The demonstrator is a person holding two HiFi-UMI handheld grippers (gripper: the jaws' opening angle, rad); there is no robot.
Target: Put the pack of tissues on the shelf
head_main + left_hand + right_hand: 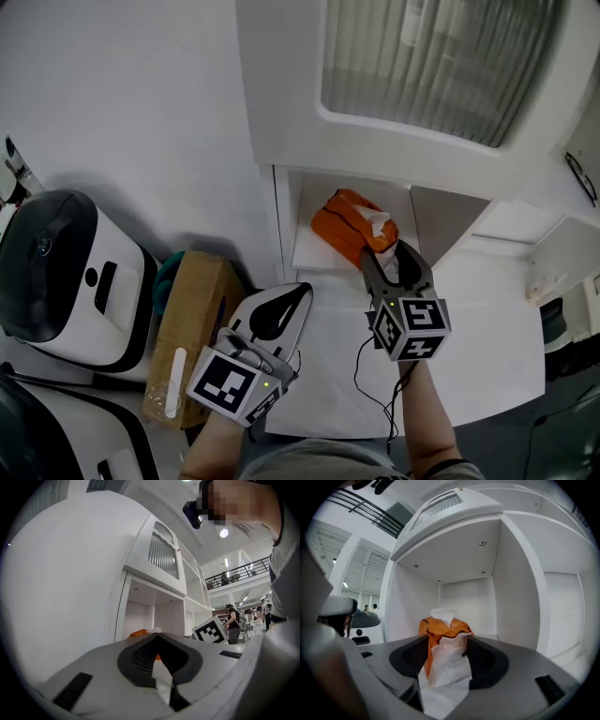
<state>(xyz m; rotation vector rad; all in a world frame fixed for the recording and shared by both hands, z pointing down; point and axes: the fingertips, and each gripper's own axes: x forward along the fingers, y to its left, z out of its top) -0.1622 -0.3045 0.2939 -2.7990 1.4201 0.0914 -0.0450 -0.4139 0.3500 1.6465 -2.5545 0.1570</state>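
Note:
The pack of tissues is orange with a white tissue sticking out of it. It lies in the open white shelf compartment. My right gripper reaches into the compartment, and its jaws are shut on the near, white end of the pack, which fills the gap between the pads. Beyond the jaws the orange part rests on the shelf floor. My left gripper hangs lower, left of the shelf opening, shut with nothing in it. The left gripper view shows an orange bit of the pack past those jaws.
A cardboard box and a white and black appliance stand to the left on the floor. A white cabinet with a ribbed panel overhangs the compartment. A white ledge lies at the right. A thin cable hangs under my right gripper.

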